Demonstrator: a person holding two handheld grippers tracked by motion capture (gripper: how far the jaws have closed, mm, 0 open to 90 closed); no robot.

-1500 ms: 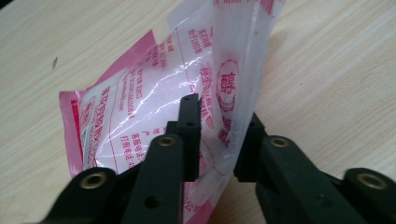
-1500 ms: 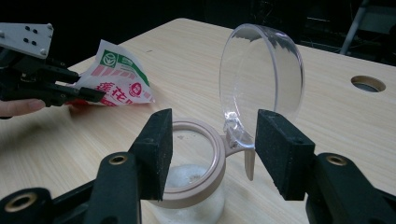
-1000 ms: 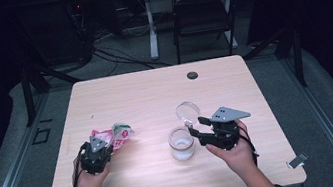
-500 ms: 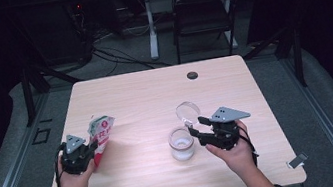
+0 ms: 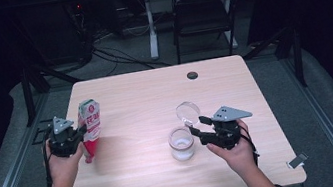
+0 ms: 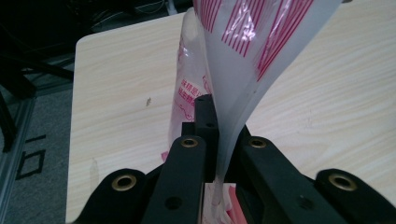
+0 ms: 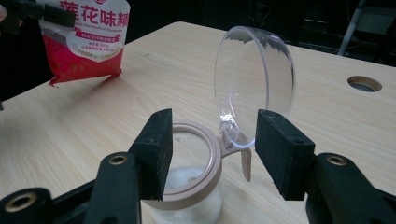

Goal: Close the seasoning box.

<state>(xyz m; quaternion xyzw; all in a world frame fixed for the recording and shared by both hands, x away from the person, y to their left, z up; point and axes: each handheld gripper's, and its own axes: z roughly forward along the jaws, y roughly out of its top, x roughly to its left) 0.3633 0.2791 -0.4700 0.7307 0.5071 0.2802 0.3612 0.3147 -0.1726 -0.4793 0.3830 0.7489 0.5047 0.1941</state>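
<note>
A red and white pouch [image 5: 91,128] with printed characters hangs upright over the table's left side, and my left gripper [image 5: 82,132] is shut on its lower part. In the left gripper view the pouch [image 6: 243,56] rises from between the jaws of that gripper [image 6: 218,140]. A small clear jar [image 5: 181,144] holding some white grains stands mid-table, its hinged clear lid [image 5: 187,112] flipped up. My right gripper [image 5: 199,137] rests beside it, open. In the right gripper view the jar's beige rim [image 7: 205,186] and lid [image 7: 254,88] lie between the spread pads of that gripper [image 7: 210,144]; the pouch [image 7: 84,37] shows far left.
The light wooden table [image 5: 154,90] has a round cable hole [image 5: 192,75] near its far edge. A dark chair [image 5: 199,12] and cables stand on the floor behind. Bare tabletop lies between the pouch and the jar.
My left hand has lifted the pouch from lying on the table to hanging upright, moving up and to the left. The right hand and the jar have stayed still.
</note>
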